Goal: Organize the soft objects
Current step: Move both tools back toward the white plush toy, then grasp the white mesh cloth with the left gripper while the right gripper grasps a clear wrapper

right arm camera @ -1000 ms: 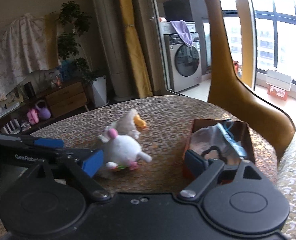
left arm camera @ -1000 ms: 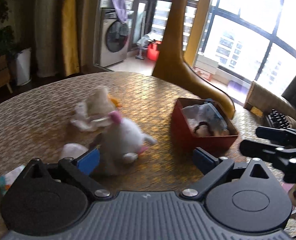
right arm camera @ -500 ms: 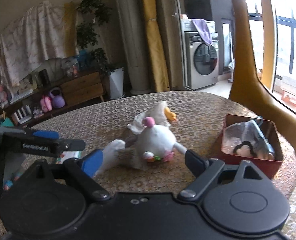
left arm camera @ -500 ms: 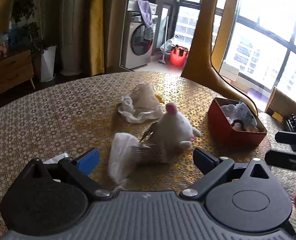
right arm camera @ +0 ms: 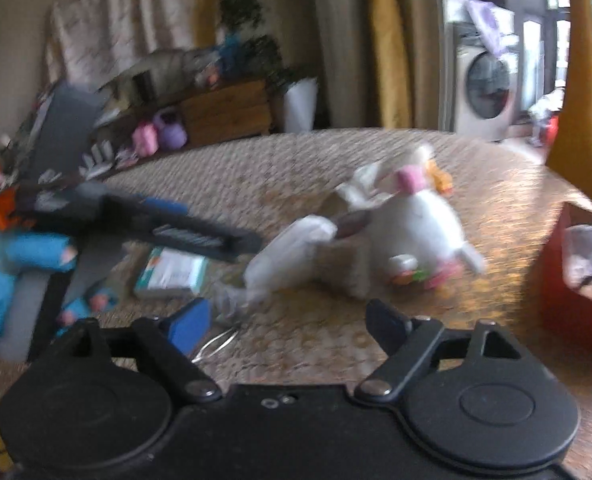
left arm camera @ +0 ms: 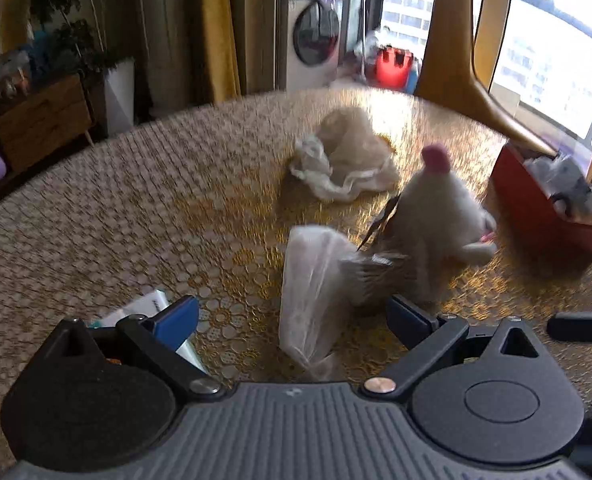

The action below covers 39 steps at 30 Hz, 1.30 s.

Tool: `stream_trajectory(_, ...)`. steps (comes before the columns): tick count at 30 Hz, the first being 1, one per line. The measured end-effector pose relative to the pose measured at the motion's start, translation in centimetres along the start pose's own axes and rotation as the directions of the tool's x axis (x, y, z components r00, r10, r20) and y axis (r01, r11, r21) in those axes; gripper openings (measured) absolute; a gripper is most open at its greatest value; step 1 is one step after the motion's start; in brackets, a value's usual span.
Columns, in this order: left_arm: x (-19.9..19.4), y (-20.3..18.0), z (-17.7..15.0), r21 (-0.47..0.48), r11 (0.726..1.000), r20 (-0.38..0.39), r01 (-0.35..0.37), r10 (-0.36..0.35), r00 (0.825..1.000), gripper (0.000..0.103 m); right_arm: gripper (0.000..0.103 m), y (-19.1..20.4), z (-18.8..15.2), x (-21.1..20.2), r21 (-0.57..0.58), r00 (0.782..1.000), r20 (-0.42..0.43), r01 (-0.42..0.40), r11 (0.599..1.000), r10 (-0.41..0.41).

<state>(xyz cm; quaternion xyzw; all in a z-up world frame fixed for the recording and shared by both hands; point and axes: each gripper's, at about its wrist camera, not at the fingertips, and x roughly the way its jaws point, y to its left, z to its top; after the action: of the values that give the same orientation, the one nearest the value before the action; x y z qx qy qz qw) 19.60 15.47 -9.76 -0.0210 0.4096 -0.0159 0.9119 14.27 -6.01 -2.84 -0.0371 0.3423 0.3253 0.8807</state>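
1. Near, low in the left wrist view, the left gripper (left arm camera: pixel 292 316) stands released and empty. A clear bag (left arm camera: pixel 311 292) lies on the counter (left arm camera: pixel 96 220) between its fingers, untouched.
2. Low in the right wrist view, the right gripper (right arm camera: pixel 288 320) is closing slightly but is wide apart, with nothing between the jaws.
3. The step in hand looks like the approach: both grippers point down at the pile in mid-frame, with nothing picked up.
4. Mid-frame, the white plush (left arm camera: pixel 435 216) touches the bag's far end. Behind it lies a crumpled cloth (left arm camera: pixel 347 160).
5. At the right edge sits the red box (left arm camera: pixel 535 212), already holding soft things. It is probably the goal.
6. The next move calls for closing on one soft thing, likely the bag, without dragging the plush.
7. Only the right view shows the pack (right arm camera: pixel 172 272) in full, blue toys (right arm camera: pixel 4 272) at the left edge, and the plush's coloured feet.
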Motion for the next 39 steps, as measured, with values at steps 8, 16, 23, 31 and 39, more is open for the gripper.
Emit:
stream_trajectory(8, 5.1, 0.9, 0.7, 0.04, 0.999, -0.112, 0.004, 0.001, 0.994, 0.1, 0.077, 2.7, -0.9, 5.1, -0.115, 0.992, -0.092, -0.099, 0.989, 0.088)
stream_trajectory(16, 7.5, 0.1, 0.6, 0.079, 0.997, -0.129, -0.013, 0.023, 0.991, 0.094, 0.067, 3.1, -1.4, 8.8, -0.126, 0.979, -0.155, -0.15, 0.981, 0.13)
stream_trajectory(23, 8.1, -0.3, 0.7, 0.06, 0.998, -0.134, 0.021, -0.013, 0.991, 0.075, 0.049, 3.7, -1.5, 9.8, -0.142, 0.982, -0.142, -0.142, 0.98, 0.121)
stream_trajectory(31, 7.7, -0.4, 1.1, 0.056, 0.997, -0.126, 0.056, -0.048, 0.991, 0.036, 0.027, 3.8, -1.7, 10.4, -0.13, 0.981, -0.15, -0.141, 0.981, 0.121)
stream_trajectory(39, 6.8, -0.4, 0.9, 0.047, 0.997, -0.113, 0.064, -0.058, 0.992, 0.022, 0.008, 3.2, -1.2, 11.1, -0.117, 0.983, -0.142, -0.134, 0.984, 0.117)
